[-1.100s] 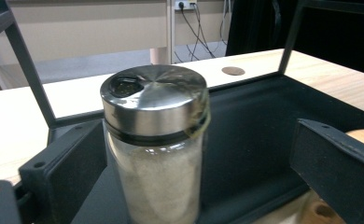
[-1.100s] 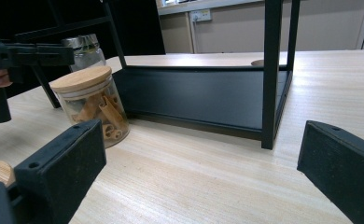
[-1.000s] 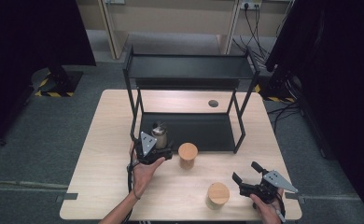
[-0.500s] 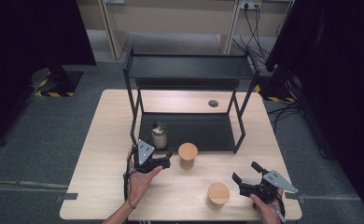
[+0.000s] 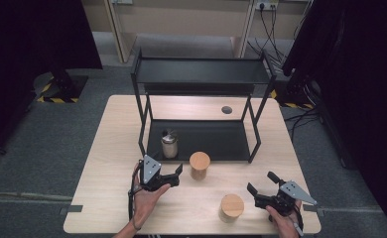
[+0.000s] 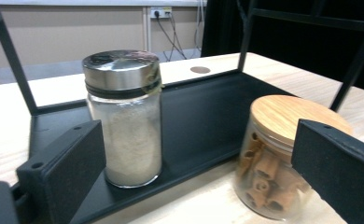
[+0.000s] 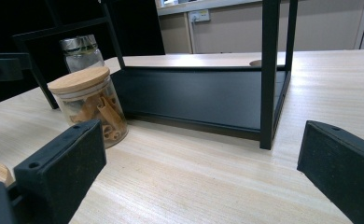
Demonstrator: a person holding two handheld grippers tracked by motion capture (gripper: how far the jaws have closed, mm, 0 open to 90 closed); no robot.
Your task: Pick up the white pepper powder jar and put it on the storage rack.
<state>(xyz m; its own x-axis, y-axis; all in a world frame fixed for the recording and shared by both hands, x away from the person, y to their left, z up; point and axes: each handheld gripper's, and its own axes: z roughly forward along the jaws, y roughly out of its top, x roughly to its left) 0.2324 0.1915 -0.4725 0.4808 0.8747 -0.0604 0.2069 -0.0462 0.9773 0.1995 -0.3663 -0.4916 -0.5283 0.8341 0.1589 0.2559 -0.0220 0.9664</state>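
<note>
Hovering low over the table, the left gripper sits just in front of the black rack, jaws spread wide and empty. In the left gripper view the metal-lidded jar of white powder stands upright on the rack's bottom shelf, close to its front edge, a little beyond the left jaw and inside the line between the two jaws. It is not touched by either jaw. The wooden-lidded jar holding cinnamon sticks stands on the table just off the shelf's front edge, partly behind the right jaw (contact cannot be judged from this angle).

From the high view the metal-lidded jar is at the left front corner of the bottom shelf, up and slightly to the left of the left gripper's tips; the cinnamon jar is just beside those tips, to their right.

The right gripper is held near the table's front right edge, jaws also wide apart, nothing between them. A second wooden-lidded jar stands just to its left, near but apart. In the right gripper view the cinnamon jar stands beyond the left jaw, well ahead.
</note>
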